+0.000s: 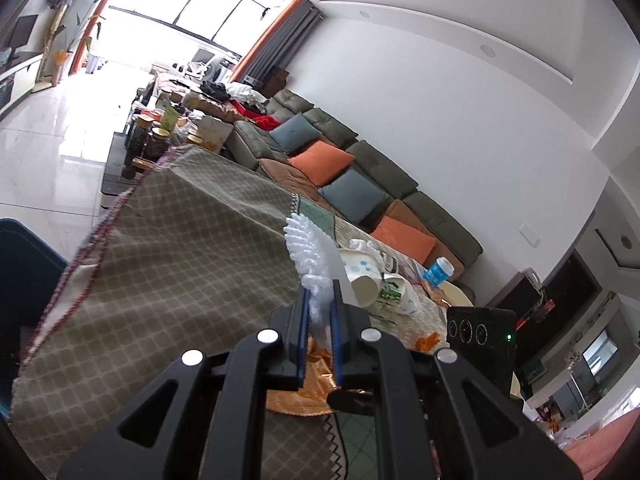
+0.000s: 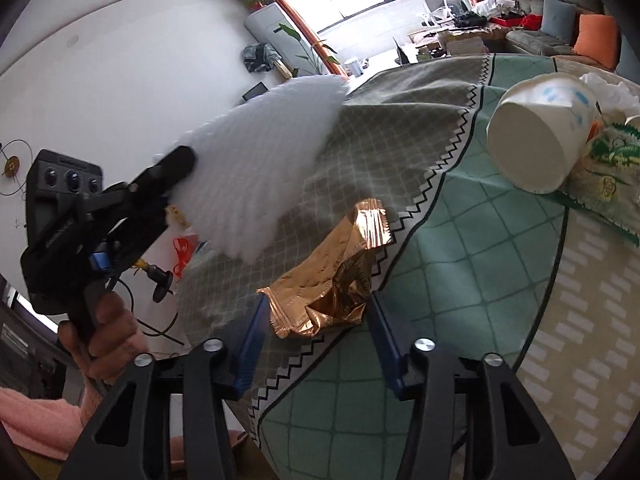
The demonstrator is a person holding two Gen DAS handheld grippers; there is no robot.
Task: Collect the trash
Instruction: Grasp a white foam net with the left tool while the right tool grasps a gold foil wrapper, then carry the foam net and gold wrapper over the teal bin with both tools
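Note:
My left gripper [image 1: 320,300] is shut on a white foam net sleeve [image 1: 310,252] and holds it above the table; the sleeve shows large and blurred in the right wrist view [image 2: 260,172], with the left gripper [image 2: 176,168] at its left. My right gripper [image 2: 316,312] is open, its blue fingers either side of a crumpled gold foil wrapper [image 2: 336,280] that lies on the tablecloth. The wrapper also shows under the left gripper [image 1: 316,394]. A tipped white paper cup [image 2: 540,136] lies at the right, beside crumpled green-printed paper [image 2: 608,176].
The table has a checked tablecloth [image 1: 180,248] in tan and green. More cups and tissue [image 1: 384,276] and a blue-capped bottle [image 1: 438,270] lie further along. A blue bin [image 1: 24,264] stands at the table's left. A sofa with cushions [image 1: 340,160] runs behind.

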